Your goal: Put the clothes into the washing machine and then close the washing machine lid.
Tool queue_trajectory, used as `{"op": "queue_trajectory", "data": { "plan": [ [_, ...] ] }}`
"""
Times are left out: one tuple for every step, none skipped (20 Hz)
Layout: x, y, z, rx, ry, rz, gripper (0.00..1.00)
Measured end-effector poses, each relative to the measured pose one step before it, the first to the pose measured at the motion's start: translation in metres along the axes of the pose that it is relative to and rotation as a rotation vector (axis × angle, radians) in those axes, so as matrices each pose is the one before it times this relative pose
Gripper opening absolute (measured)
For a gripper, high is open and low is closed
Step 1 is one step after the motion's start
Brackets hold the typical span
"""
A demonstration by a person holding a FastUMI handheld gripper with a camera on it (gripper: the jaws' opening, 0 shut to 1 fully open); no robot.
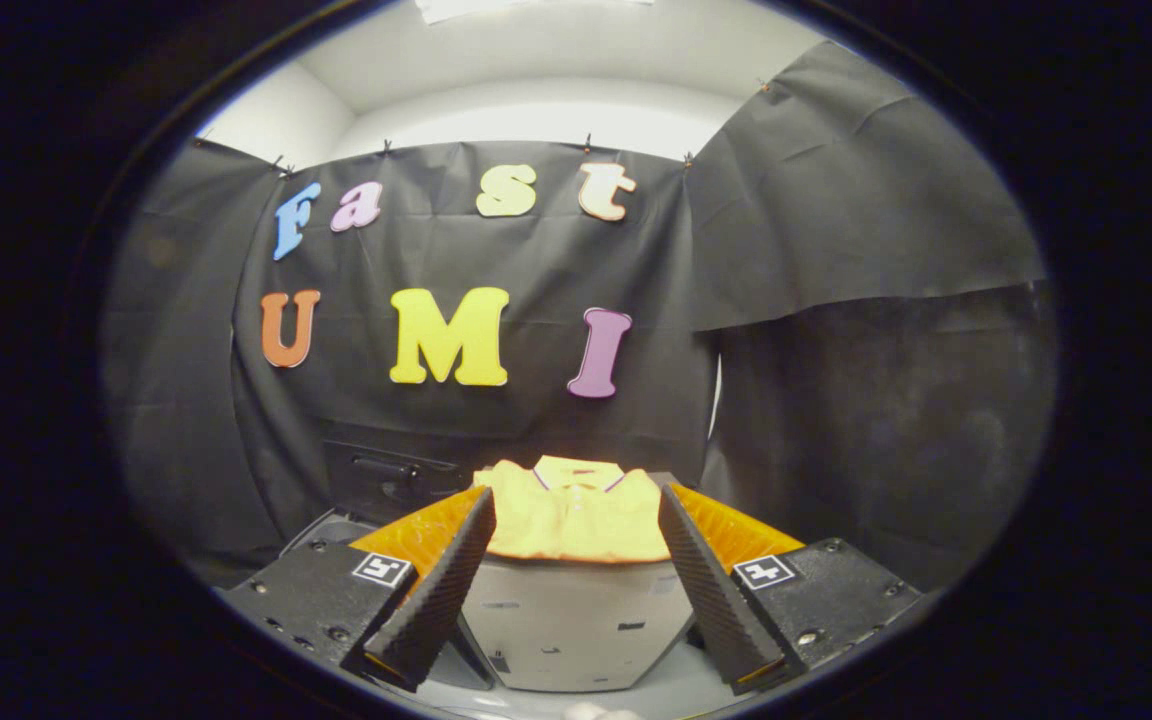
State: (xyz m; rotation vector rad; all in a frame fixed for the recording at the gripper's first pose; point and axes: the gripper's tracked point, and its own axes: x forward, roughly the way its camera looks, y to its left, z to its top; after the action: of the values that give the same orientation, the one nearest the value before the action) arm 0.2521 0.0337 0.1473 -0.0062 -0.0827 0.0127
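Observation:
A folded yellow shirt with a collar lies on top of a small white washing machine. The shirt sits between and just beyond my fingertips. My gripper is open, its two fingers spread wide on either side of the machine's top, touching nothing. The machine's front face shows between the fingers, below the shirt. Whether its lid is up or down is hidden by the shirt.
Black cloth walls close the booth behind and to the right of the machine. A dark box-like object stands just behind the machine on the left. White wall and ceiling show above the cloth.

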Motion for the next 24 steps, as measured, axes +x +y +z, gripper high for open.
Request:
{"op": "queue_trajectory", "data": {
  "plan": [
    [0.02108,-0.0001,0.00233,0.01009,0.01473,0.00724,1.0],
    [0.02069,-0.00093,-0.00037,0.00659,0.01856,0.00775,1.0],
    [0.01921,-0.00114,0.00143,0.00841,0.01959,0.00516,1.0],
    [0.01964,-0.00061,0.00266,0.00418,0.01132,0.00685,1.0],
    [0.01787,-0.00096,0.00355,0.00145,0.00515,0.00572,1.0],
    [0.01882,-0.00026,0.00322,0.00005,0.00443,0.00365,1.0],
    [0.01603,-0.00148,0.00069,-0.00228,0.01319,-0.00082,1.0],
    [0.01542,-0.00023,-0.00299,0.00106,0.01872,-0.0023,1.0],
    [0.0149,0.00081,-0.00154,0.00388,0.01873,0.0038,1.0],
    [0.01379,0.0014,-0.00171,0.00414,0.01584,0.00546,1.0],
    [0.0145,-0.00139,-0.00075,-0.00013,0.01486,-0.00616,1.0],
    [0.01352,-0.00146,-0.00407,-0.00643,0.01911,-0.00331,1.0],
    [0.01063,0.00104,-0.00323,-0.00563,0.01828,-0.00047,1.0],
    [0.01006,0.0009,-0.00389,-0.00794,0.02073,0.00252,1.0],
    [0.00905,0.00016,-0.00423,-0.00797,0.02418,-0.00045,1.0],
    [0.00926,-0.00219,-0.00476,-0.00481,0.02732,-0.00314,1.0],
    [0.00958,-0.00173,-0.00527,0.00107,0.02362,-0.00324,1.0],
    [0.0067,-0.00041,-0.00564,-0.00287,0.02969,-0.00048,1.0],
    [0.00769,-0.0018,-0.00526,-0.00358,0.02575,-0.00372,1.0],
    [0.00688,-0.00196,-0.00513,-0.00179,0.02737,-0.00665,1.0],
    [0.00731,-0.00252,-0.00545,-0.00363,0.03462,-0.00594,1.0],
    [0.00623,-0.00043,-0.00507,0.00561,0.02997,-0.00238,1.0],
    [0.00688,0.00153,-0.00468,0.00973,0.03213,0.00599,1.0],
    [0.00632,-0.00285,-0.00734,0.00684,0.04013,-0.00521,1.0]
  ]
}}
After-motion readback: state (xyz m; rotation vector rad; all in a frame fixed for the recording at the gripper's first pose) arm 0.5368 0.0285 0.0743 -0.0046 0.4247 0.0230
